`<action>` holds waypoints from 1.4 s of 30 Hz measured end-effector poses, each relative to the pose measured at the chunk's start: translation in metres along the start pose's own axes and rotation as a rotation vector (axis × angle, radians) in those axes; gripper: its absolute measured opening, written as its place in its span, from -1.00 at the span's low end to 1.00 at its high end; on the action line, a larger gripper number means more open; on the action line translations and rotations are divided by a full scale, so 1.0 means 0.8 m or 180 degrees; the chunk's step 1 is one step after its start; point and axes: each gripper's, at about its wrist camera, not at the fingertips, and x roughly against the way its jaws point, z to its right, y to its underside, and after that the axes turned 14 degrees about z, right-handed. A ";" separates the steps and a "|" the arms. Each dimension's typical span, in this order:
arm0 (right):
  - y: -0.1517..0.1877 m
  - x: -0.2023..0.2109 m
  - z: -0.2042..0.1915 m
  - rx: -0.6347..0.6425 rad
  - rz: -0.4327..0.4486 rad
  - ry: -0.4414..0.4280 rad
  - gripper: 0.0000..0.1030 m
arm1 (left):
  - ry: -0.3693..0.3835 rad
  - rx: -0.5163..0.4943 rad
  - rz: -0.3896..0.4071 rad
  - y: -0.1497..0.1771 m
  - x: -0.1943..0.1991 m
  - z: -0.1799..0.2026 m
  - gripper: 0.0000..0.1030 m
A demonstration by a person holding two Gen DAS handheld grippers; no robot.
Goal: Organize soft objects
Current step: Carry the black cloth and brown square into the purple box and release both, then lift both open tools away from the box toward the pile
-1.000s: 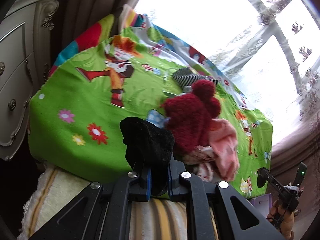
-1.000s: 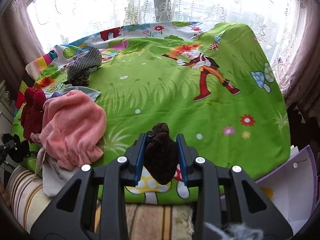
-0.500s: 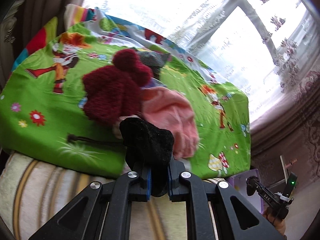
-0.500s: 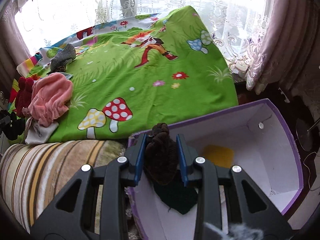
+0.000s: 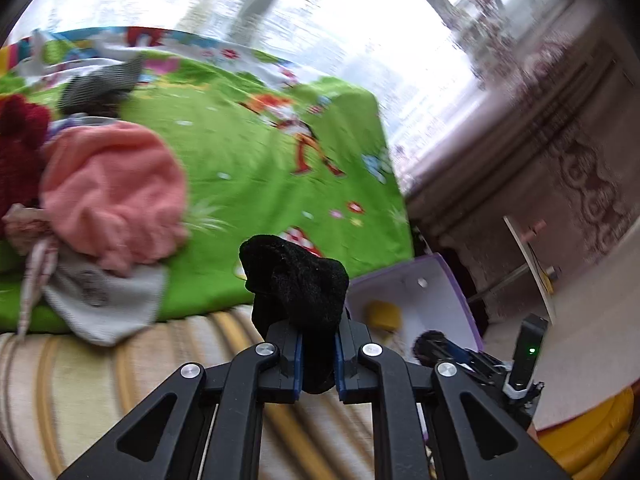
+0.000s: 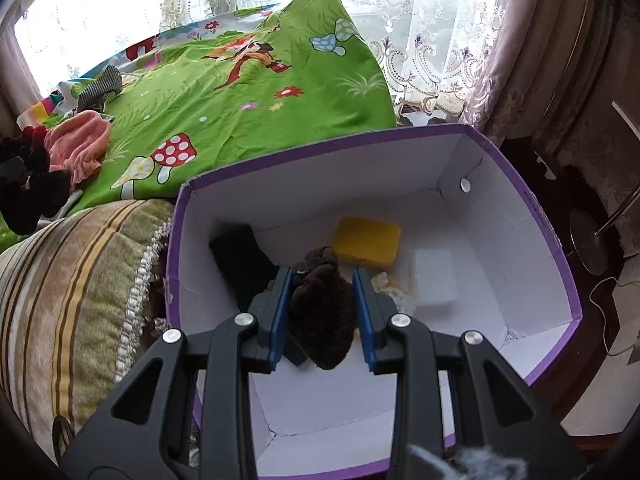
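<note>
Two tools are each clenched on a soft thing beside the purple box; the right tool hangs over the box's open mouth, tilted steeply down into it, its blue pads pressed on a brown knitted piece whose long axis runs along the fingers, a knobbly end poking out ahead and a rounded end drooping behind the pads; the left tool points down less steeply, short of the box and above the striped cushion that lies against the box's side; it grips a black fuzzy sock, which stands upright out of the jaws, its bunched top flopping toward the bed; inside the box a yellow sponge, a white block and a dark green cloth lie on the white floor; away from the box, on the green cartoon bedspread, a pink garment, a dark red knit hat, a pale cloth and a checked piece are heaped at the far end; the left view is smeared by blur.
</note>
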 end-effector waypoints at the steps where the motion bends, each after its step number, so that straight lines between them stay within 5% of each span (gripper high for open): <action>1: 0.004 0.002 0.004 -0.0016 -0.0009 0.0005 -0.33 | 0.0057 -0.0046 -0.0049 0.004 -0.007 0.013 -0.76; 13: 0.029 0.012 0.028 -0.0206 -0.0053 -0.0028 -0.24 | 0.0471 -0.0393 -0.0473 0.044 -0.063 0.107 -0.76; 19: 0.034 0.020 0.033 -0.0302 -0.0021 -0.0016 0.42 | 0.0416 -0.0367 -0.0603 0.049 -0.079 0.109 -0.16; 42: -0.004 0.031 0.003 -0.0133 0.0186 -0.0121 0.43 | 0.0020 -0.0341 -0.0231 0.019 -0.042 0.056 -0.03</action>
